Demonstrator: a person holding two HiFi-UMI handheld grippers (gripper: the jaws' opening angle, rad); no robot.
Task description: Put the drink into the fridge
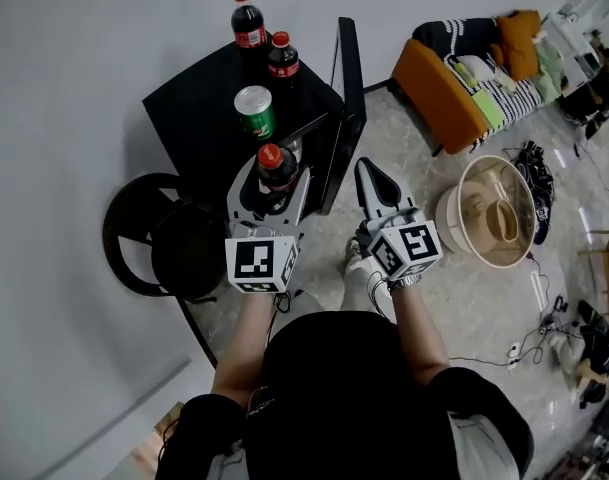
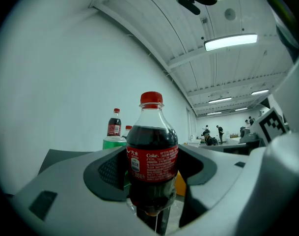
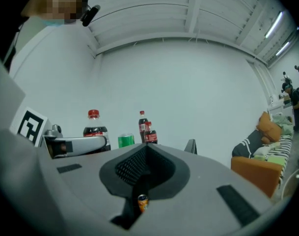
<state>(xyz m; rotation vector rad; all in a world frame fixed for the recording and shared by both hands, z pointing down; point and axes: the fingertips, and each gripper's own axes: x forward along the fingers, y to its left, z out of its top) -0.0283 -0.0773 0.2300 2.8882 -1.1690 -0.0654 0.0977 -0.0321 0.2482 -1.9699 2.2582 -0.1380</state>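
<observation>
Bottle (image 1: 276, 171) of cola stands upright in the left gripper (image 1: 274, 186), in front of the black fridge (image 1: 199, 108), beside its open door (image 1: 349, 88). A green can (image 1: 254, 111) and two more bottles (image 1: 248, 23) sit on top. The right gripper (image 1: 376, 183) is alongside.

Left gripper view: the wide-set jaws clamp the bottle (image 2: 151, 154) at its label.

Right gripper view: the jaws are closed together and hold nothing. A tiny orange can (image 3: 143, 202) shows through their slit.

Lab hall staged as a living room, orange sofa (image 1: 436, 96), black fridge (image 1: 196, 110), ceiling strip light (image 2: 230, 42), people (image 2: 219, 130) at far desks
</observation>
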